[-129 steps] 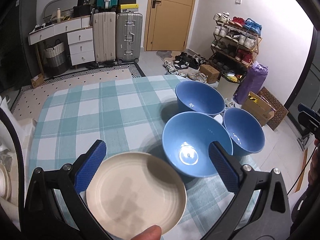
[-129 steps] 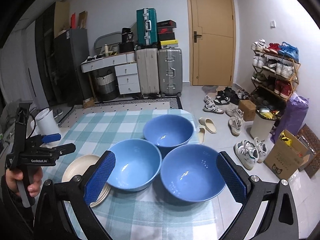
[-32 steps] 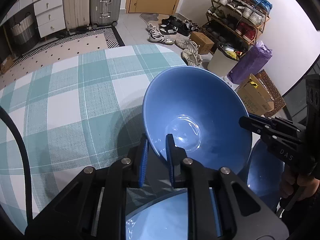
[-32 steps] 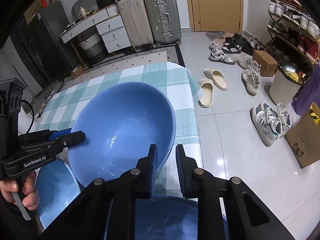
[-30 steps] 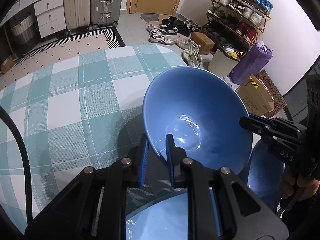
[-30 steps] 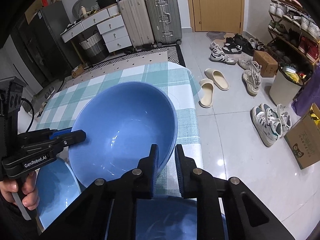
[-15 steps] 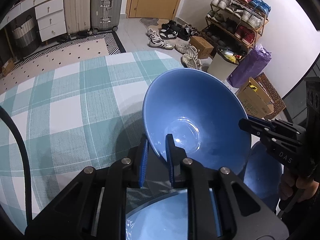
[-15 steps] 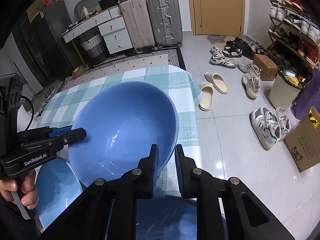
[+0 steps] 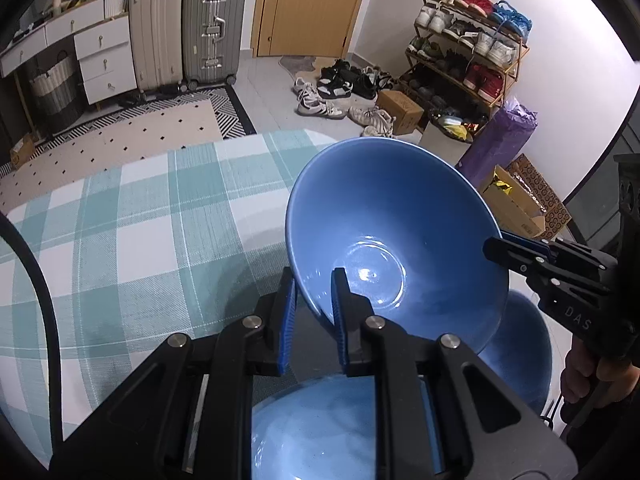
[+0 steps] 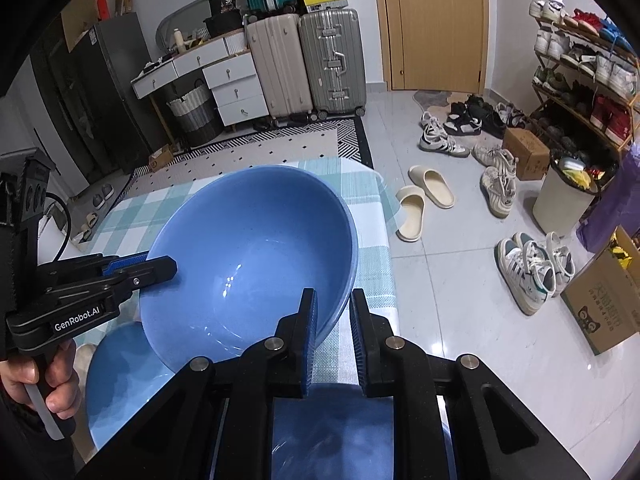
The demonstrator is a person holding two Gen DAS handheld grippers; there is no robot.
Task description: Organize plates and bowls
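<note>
Both grippers hold one large blue bowl (image 9: 392, 240) by opposite rims, lifted above the checked table (image 9: 132, 232). My left gripper (image 9: 313, 304) is shut on its near-left rim. My right gripper (image 10: 333, 320) is shut on its right rim; the bowl (image 10: 248, 256) fills the middle of the right wrist view. A second blue bowl (image 9: 340, 428) sits right below the left gripper. A third blue bowl (image 9: 524, 348) stands under the right gripper, which shows at right (image 9: 504, 246). A cream plate's edge (image 10: 82, 354) peeks out beside the left hand.
The table's far and right edges (image 10: 380, 200) drop off to a tiled floor with shoes and slippers (image 10: 424, 196). Suitcases (image 9: 188, 28), drawers and a shoe rack (image 9: 472, 48) stand well beyond the table.
Both grippers closed on the far blue bowl's rims and lifted it off the table; over the last second it has risen a little more.
</note>
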